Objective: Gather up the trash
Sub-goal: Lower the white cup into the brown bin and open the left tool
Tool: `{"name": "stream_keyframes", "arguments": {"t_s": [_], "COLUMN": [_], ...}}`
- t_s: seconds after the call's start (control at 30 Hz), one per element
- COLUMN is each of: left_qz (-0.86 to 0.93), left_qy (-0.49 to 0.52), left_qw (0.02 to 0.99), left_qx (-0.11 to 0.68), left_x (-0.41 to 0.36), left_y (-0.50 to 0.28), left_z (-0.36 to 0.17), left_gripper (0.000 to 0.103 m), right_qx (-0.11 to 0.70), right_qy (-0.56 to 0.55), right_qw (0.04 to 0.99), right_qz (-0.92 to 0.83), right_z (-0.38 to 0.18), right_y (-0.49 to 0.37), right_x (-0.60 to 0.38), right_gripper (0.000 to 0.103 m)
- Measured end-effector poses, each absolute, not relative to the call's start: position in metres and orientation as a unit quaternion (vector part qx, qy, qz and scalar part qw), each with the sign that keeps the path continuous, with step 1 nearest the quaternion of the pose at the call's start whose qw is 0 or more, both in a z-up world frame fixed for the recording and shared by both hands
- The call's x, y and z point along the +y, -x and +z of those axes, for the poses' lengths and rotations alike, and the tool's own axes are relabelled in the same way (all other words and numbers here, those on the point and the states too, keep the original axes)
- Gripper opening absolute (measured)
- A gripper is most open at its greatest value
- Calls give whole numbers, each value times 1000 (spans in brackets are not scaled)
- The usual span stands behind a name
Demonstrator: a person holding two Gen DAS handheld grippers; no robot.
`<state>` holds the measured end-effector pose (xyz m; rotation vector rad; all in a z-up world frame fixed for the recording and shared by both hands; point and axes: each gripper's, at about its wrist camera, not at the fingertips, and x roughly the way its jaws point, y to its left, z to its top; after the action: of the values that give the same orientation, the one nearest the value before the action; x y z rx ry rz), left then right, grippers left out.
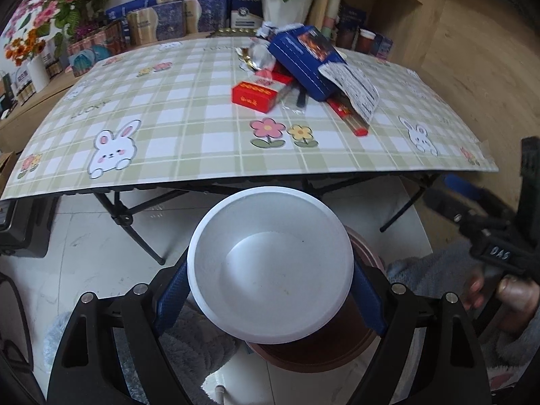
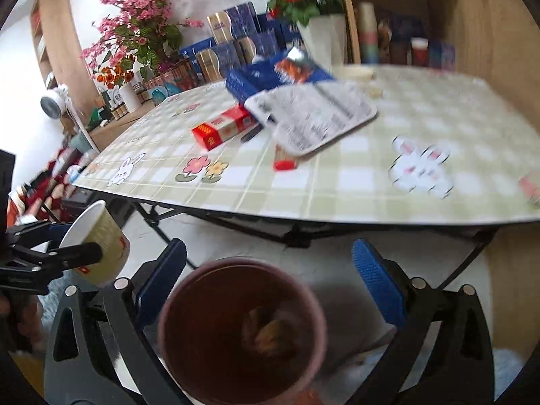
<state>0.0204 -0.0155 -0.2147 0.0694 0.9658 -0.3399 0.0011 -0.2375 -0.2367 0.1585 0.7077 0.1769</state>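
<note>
My left gripper (image 1: pixel 270 270) is shut on a white paper bowl (image 1: pixel 270 263), its blue pads pressing on both sides of the rim. The bowl looks empty inside and hangs in front of the table edge, partly over a brown bin (image 1: pixel 337 347). In the right wrist view the bowl (image 2: pixel 98 236) shows an olive outside and tilts at the left. My right gripper (image 2: pixel 270 253) stands wide open above the bin (image 2: pixel 202 303), with nothing between its fingers. A crumpled brownish scrap (image 2: pixel 270 334) lies inside the bin. On the table lie a blue box (image 1: pixel 303 60), a red box (image 1: pixel 260 92) and a printed sheet (image 1: pixel 354 87).
The folding table (image 1: pixel 168 118) has a green plaid cloth with rabbit and flower prints. Crumpled foil (image 1: pixel 256 54) and a long red pack (image 1: pixel 351 118) lie by the boxes. Flower pots, boxes and wooden shelves stand behind. A hand (image 1: pixel 506 293) in a fuzzy sleeve holds the right gripper (image 1: pixel 489 236).
</note>
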Motion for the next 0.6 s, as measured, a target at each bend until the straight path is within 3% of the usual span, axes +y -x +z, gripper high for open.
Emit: {"name": "stream_keyframes", "arguments": {"t_s": [0.6], "left_qz": [-215], "left_qy": [-138], "left_qw": [798], "left_qx": [545], "left_x": [-90], "left_y": [-54], "left_z": [-312], "left_gripper": [82], "right_qx": [393], "right_qy": [-133], "right_qw": [909], "right_qz": [48], "right_z": [-271], "right_y": [-16], "right_x": [-255], "right_gripper": [97]}}
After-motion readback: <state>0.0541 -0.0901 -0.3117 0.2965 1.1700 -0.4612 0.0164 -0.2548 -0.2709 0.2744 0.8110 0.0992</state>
